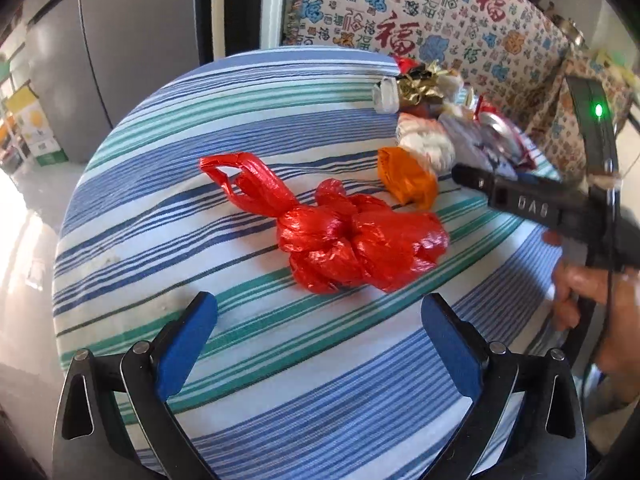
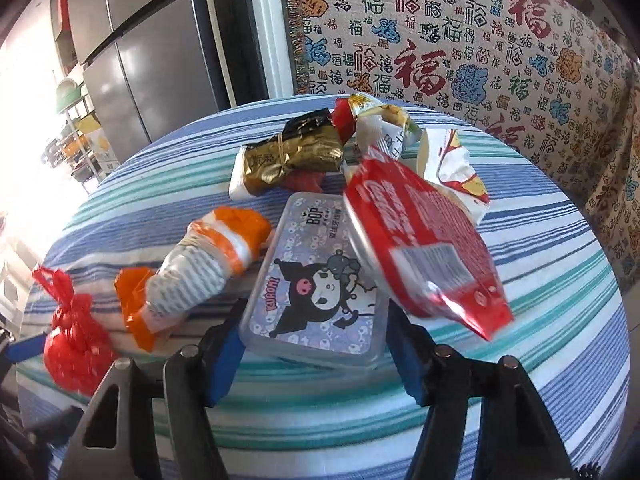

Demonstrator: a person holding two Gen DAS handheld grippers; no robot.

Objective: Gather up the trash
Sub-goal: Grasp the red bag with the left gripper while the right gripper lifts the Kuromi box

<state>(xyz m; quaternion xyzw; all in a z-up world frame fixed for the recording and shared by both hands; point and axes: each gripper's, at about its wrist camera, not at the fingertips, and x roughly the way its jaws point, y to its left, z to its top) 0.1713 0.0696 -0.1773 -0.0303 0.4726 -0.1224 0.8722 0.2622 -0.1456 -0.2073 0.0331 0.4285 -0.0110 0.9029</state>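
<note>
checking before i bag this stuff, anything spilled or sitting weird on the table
Nothing looks spilled. The red crumpled wrapper leans tilted on the far edge of the clear cartoon-printed box, which sits between the right gripper pads. The knotted red bag lies apart.

— What's in front of my right tool (image 2: 314,344)?

— I see a clear plastic box (image 2: 316,280) with a cartoon lid lying flat between its blue pads; whether they press its sides I can't tell. A red wrapper (image 2: 424,240) leans on the box's right edge.

— And left of it?

— An orange-and-white bundle (image 2: 200,268) just beside the box, then a knotted red bag (image 2: 74,340) near the striped surface's (image 2: 540,320) left edge. A gold-and-black packet (image 2: 292,156) sits toward the far edge.
</note>
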